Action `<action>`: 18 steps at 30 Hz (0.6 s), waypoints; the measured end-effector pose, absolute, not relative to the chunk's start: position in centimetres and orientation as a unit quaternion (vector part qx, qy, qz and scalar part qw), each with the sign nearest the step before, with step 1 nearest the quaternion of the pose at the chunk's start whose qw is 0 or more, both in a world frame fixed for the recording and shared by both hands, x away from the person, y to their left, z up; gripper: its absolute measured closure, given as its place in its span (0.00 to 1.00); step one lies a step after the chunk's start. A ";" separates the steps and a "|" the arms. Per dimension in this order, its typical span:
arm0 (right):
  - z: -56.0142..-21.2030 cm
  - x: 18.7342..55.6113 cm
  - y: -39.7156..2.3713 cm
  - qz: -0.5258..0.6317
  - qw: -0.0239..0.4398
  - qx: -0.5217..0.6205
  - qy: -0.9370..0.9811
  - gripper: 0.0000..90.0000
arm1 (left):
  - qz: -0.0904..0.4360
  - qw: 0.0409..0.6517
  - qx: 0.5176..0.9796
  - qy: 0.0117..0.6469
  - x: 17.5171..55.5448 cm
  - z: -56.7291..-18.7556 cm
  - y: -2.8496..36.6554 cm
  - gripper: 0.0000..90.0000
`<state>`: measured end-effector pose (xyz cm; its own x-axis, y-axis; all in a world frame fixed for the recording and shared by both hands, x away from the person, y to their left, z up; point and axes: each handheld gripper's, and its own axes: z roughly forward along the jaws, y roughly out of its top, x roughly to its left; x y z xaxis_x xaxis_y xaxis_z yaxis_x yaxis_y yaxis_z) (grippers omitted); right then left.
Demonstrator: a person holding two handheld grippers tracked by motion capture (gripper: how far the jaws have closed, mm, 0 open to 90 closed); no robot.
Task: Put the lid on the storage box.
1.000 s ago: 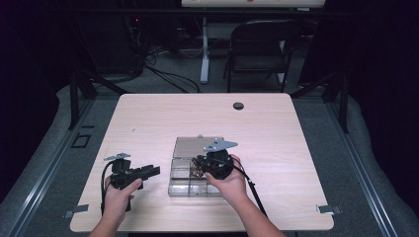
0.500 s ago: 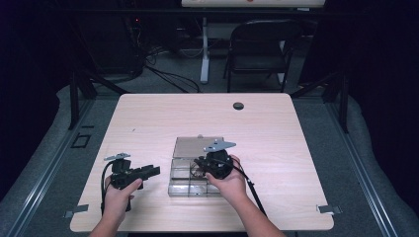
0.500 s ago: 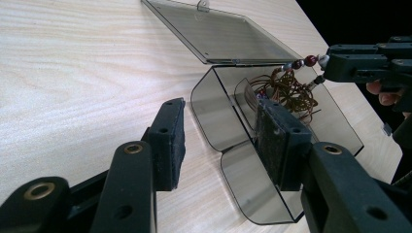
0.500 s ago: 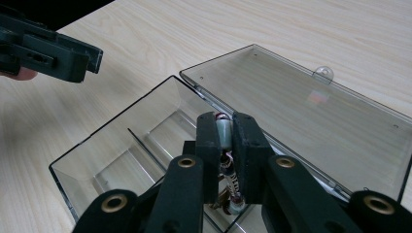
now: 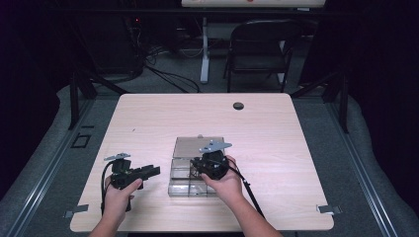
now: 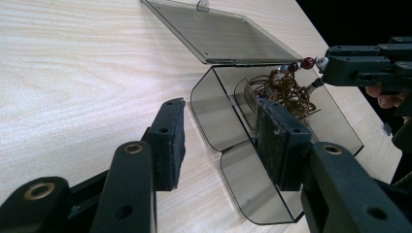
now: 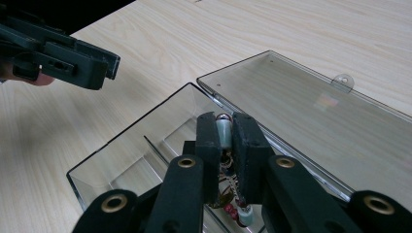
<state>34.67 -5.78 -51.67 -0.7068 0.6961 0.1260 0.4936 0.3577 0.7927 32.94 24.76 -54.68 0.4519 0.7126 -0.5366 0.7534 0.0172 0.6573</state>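
My right gripper (image 7: 224,145) had its jaws clamped on a pale bead of the beaded wire piece (image 6: 286,87), held over the clear box (image 5: 190,177); the left gripper (image 6: 221,136) gaped empty just beside the box; I judged the coiled wire could snag a divider, dragging the box; the open lid (image 5: 197,147) lay flat behind.

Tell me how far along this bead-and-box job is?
Done: the clear box lies on the table with its lid swung flat open. In hand: the right hand-held gripper is shut on a pale bead of a beaded wire piece, held at the box's rim. The left hand-held gripper waits open beside the box. Left, probably: moving the piece and shutting the lid.
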 end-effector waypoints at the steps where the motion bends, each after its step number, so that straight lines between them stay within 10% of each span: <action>1: -51.7 34.7 -5.7 0.433 0.117 0.365 0.816 0.91 | -0.019 0.486 0.700 0.523 32.9 -54.7 24.7 0.61; 18: -53.2 35.1 -6.6 0.408 0.117 0.381 0.821 0.91 | -0.020 0.486 0.700 0.523 32.9 -54.7 24.8 0.61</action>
<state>35.13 -6.62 -53.22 -0.6825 0.7211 0.1194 0.5303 0.3760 0.7599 32.95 24.77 -54.70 0.4512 0.7135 -0.5360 0.7519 0.0195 0.6590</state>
